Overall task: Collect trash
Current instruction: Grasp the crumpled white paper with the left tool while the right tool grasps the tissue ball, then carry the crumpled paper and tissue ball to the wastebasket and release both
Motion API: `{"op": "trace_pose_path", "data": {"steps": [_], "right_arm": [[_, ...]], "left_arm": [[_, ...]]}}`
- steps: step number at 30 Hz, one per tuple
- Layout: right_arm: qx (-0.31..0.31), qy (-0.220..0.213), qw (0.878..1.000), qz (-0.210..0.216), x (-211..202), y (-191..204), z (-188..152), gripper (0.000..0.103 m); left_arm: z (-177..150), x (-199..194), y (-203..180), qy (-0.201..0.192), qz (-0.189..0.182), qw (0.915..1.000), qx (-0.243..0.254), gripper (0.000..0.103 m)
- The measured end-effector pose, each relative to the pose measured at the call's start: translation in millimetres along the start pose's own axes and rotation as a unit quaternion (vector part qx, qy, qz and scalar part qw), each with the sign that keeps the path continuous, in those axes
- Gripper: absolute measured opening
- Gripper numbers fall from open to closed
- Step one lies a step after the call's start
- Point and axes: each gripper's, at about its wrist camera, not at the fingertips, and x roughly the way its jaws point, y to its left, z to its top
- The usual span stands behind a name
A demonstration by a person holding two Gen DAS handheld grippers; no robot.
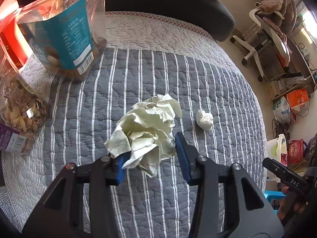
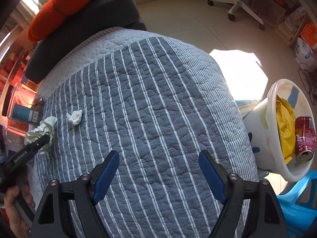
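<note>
Paper between your left jaws
Your left gripper [image 1: 150, 158] pinches the crumpled paper [image 1: 146, 130] on the quilt [image 1: 198, 79]; your right gripper [image 2: 158, 174] hangs wide open, empty.

A crumpled paper [image 1: 146, 132] is set on a quilt [image 1: 208, 79] between the left gripper's [image 1: 150, 156] fingers. A small tissue wad [image 1: 205, 119] is placed right of those fingers, apart from the paper. Two snack jars [image 1: 63, 29] are found ahead-left. Right of the right gripper's [image 2: 158, 173] fingers, a bin [image 2: 273, 99] is seen, with a can [image 2: 305, 138] inside.
</note>
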Motion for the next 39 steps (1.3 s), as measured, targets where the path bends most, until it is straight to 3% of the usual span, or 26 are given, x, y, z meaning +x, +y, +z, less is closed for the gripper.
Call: {"op": "trace_pose_path", "data": {"steps": [7,16,22,28,36,39], "right_arm": [[-0.027,-0.01,1.0,0.01,24,46,10,0.083],[-0.113,-0.064,0.991,0.035,55,118,8,0.083],[-0.167,-0.095,0.981,0.016,81,152,4,0.082],[-0.196,-0.13,0.972,-0.006,91,174,4,0.071],[-0.217,-0.146,0.965,0.006,94,203,4,0.038],[-0.223,-0.152,0.963,0.002,90,210,-1,0.031]], "left_arm": [[-8,-34,3,-0.022,0.036,0.998,0.047,0.046],[-23,-47,43,0.004,0.042,0.999,0.014,0.046],[-28,-52,54,0.016,0.039,0.9991,-0.002,0.046],[-30,-49,56,0.024,0.04,0.9989,0.0,0.047],[-32,-44,55,0.032,0.045,0.9985,0.003,0.047],[-32,-44,54,0.033,0.045,0.9984,0.004,0.047]]}}
